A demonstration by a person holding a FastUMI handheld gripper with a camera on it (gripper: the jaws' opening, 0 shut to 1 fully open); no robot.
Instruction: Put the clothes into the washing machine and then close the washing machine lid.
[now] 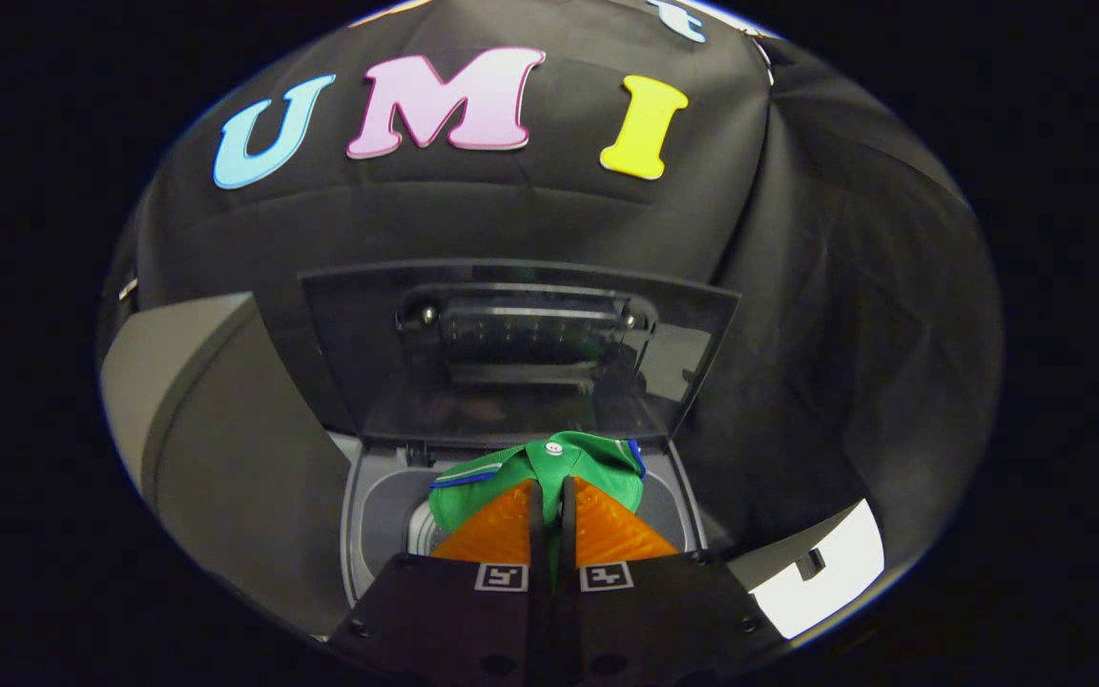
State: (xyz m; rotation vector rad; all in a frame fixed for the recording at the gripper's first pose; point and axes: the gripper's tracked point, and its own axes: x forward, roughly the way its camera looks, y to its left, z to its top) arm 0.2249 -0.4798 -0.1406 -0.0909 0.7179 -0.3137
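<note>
Black cloth booth wall (845, 315) fills the background behind everything. Grey top-loading washing machine (225, 458) sits in front of it, body curving away beside the opening. Dark translucent plastic washing machine lid (521, 353) stands raised and open, tilted back toward the wall, hinge hardware visible through its upper part. Below the lid, the grey drum opening (383, 515) is exposed, its rim wrapping around both sides of the fingers. White flat surface with a small dark fitting (821, 568) shows off to one side, lower than the machine top.

Green garment with blue trim and a small silver snap button (549, 463) hangs over the drum opening, just below the lid's lower edge. Gripper (549, 496) is clamped on the garment: both fingers (502, 530) nearly together, cloth pinched between the tips and bulging out above and to either side. Cannot tell whether the garment's lower part touches the drum interior; the fingers hide it.
</note>
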